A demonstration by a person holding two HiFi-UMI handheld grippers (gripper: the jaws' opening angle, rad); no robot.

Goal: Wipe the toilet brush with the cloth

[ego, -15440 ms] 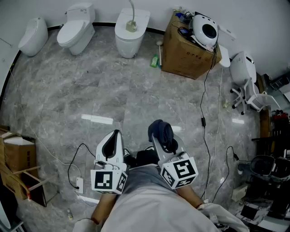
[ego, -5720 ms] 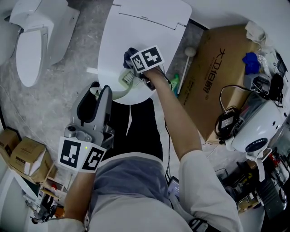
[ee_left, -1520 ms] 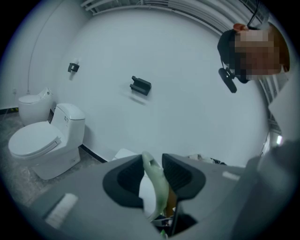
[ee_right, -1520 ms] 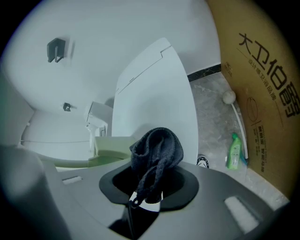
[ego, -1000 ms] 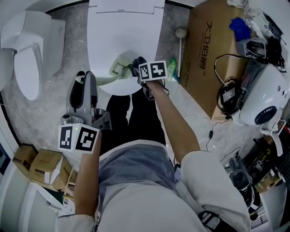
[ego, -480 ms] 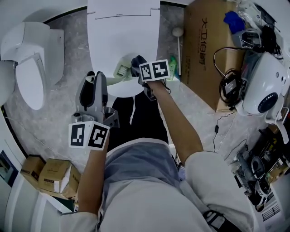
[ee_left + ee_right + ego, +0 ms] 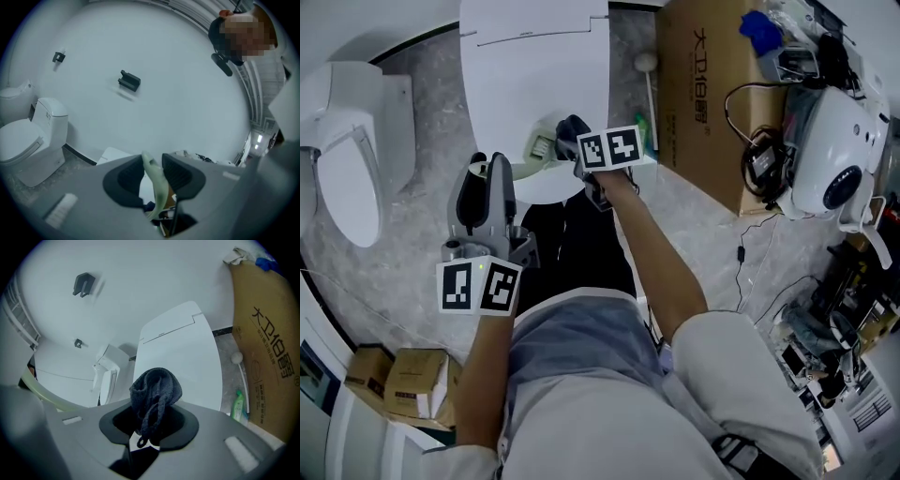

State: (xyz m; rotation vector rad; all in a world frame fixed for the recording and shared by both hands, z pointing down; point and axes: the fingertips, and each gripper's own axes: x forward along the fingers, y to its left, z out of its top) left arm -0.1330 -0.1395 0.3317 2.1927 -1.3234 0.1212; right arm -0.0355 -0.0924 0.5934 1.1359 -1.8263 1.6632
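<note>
The toilet brush (image 7: 537, 148) is pale green and lies over the front of a closed white toilet lid (image 7: 534, 56). Its curved handle (image 7: 157, 187) runs between the jaws of my left gripper (image 7: 485, 175), which is shut on it. My right gripper (image 7: 577, 142) is shut on a dark blue cloth (image 7: 154, 389), bunched up above its jaws. In the head view the cloth (image 7: 571, 127) sits right beside the brush head; actual contact is hidden. In the right gripper view the handle (image 7: 40, 397) shows at the left edge.
A large cardboard box (image 7: 703, 94) stands right of the toilet, with a green bottle (image 7: 642, 127) and a white round-headed stick (image 7: 646, 64) in the gap. A second toilet (image 7: 347, 159) stands on the left. A white machine (image 7: 839, 159) and cables lie on the right.
Since the earliest frame the person has walked up to the toilet and the left gripper holds the brush handle. Over the last second both grippers stay almost still, cloth beside the brush head.
</note>
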